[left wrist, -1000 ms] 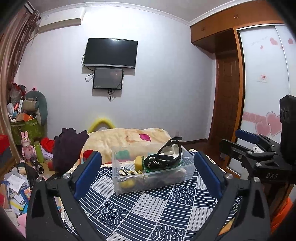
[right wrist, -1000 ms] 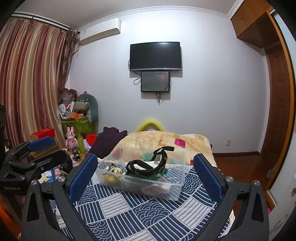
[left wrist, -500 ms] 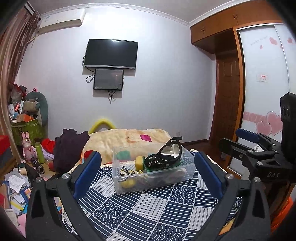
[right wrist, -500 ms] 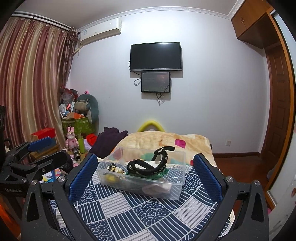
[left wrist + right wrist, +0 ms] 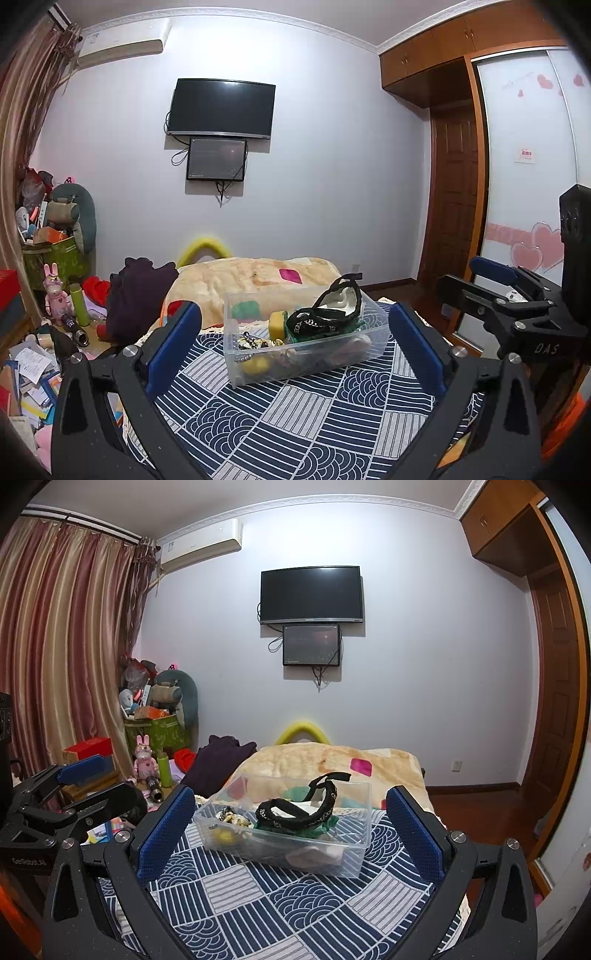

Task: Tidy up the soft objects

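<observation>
A clear plastic bin (image 5: 258, 369) (image 5: 347, 864) sits on the blue patterned bedcover (image 5: 295, 417) (image 5: 295, 897). It holds soft items: a black strap with pale lettering (image 5: 321, 323) (image 5: 295, 814), green cloth (image 5: 325, 825), a yellow piece (image 5: 277, 323) and a small patterned item (image 5: 232, 818). My left gripper (image 5: 295, 350) is open and empty, held back from the bin. My right gripper (image 5: 290, 830) is open and empty, also short of the bin. Each gripper shows at the edge of the other's view.
A beige blanket (image 5: 255, 277) lies behind the bin. A dark purple garment (image 5: 136, 295) and red cloth (image 5: 96, 288) lie at the bed's left. Clutter, a pink bunny toy (image 5: 144, 757) and a green box (image 5: 159, 731) fill the left floor. A wardrobe (image 5: 524, 184) stands right.
</observation>
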`<action>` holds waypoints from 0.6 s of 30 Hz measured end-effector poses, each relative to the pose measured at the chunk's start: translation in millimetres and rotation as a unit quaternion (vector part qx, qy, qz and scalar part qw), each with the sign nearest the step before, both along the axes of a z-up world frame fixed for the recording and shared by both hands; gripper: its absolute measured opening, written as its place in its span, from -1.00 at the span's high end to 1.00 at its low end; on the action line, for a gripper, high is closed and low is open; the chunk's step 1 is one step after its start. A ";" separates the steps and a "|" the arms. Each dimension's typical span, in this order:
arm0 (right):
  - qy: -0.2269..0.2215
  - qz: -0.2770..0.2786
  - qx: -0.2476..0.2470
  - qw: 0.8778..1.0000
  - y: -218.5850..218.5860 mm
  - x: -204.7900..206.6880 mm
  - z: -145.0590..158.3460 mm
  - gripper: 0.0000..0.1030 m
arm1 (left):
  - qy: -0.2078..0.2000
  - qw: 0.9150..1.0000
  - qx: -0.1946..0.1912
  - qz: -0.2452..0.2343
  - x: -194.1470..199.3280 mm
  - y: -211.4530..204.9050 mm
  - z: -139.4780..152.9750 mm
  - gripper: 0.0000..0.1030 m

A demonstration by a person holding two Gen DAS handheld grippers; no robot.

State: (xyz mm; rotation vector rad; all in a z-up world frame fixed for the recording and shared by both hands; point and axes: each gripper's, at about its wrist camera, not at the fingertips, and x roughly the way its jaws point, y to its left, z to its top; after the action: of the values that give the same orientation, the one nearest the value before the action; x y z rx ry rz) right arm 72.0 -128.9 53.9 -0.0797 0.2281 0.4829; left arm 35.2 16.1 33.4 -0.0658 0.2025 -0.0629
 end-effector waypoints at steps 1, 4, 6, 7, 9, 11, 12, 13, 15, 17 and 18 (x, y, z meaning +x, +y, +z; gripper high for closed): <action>0.000 0.000 0.000 1.000 0.1 0.0 0.0 -1.00 | 0.000 1.000 0.000 0.000 0.0 0.3 0.5 -0.99; 0.000 0.000 0.000 1.000 0.0 -0.2 0.6 -1.00 | 0.000 1.000 -0.002 -0.001 0.5 0.5 0.7 -0.99; 0.000 0.000 0.000 1.000 0.1 -0.2 -0.2 -1.00 | 0.001 1.000 -0.002 -0.004 0.7 0.2 0.5 -1.00; 0.000 0.000 0.000 1.000 0.1 -0.2 -0.3 -1.00 | 0.002 1.000 -0.002 -0.006 1.2 0.0 0.3 -1.00; 0.000 0.000 0.000 1.000 0.2 -0.3 0.1 -1.00 | 0.003 1.000 0.000 -0.008 1.8 -0.7 0.3 -0.99; 0.000 0.000 0.000 1.000 0.1 -0.2 -0.3 -1.00 | 0.002 1.000 0.001 -0.008 1.3 -1.0 0.2 -0.99; 0.001 0.001 0.001 1.000 0.0 -0.3 0.1 -1.00 | 0.002 1.000 0.000 -0.008 1.4 -1.3 0.0 -1.00; 0.002 0.002 0.002 1.000 0.2 -1.2 0.2 -1.00 | 0.004 1.000 -0.002 -0.009 1.7 -1.1 -0.2 -0.99; 0.003 0.003 0.002 1.000 0.8 -2.5 0.7 -1.00 | 0.010 1.000 -0.009 -0.014 2.6 -0.4 -0.9 -1.00; 0.003 0.002 0.001 1.000 0.7 -4.0 0.5 -1.00 | 0.012 1.000 -0.013 -0.020 2.9 0.4 -0.5 -1.00; 0.003 0.002 0.002 1.000 0.9 -4.7 0.2 -1.00 | 0.011 1.000 -0.012 -0.020 2.2 0.0 -0.5 -1.00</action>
State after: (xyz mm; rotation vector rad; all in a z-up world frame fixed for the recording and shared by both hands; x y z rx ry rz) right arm 67.3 -128.0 54.1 -0.0753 0.2324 0.4877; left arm 37.4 16.1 33.0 -0.0864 0.2246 -0.1037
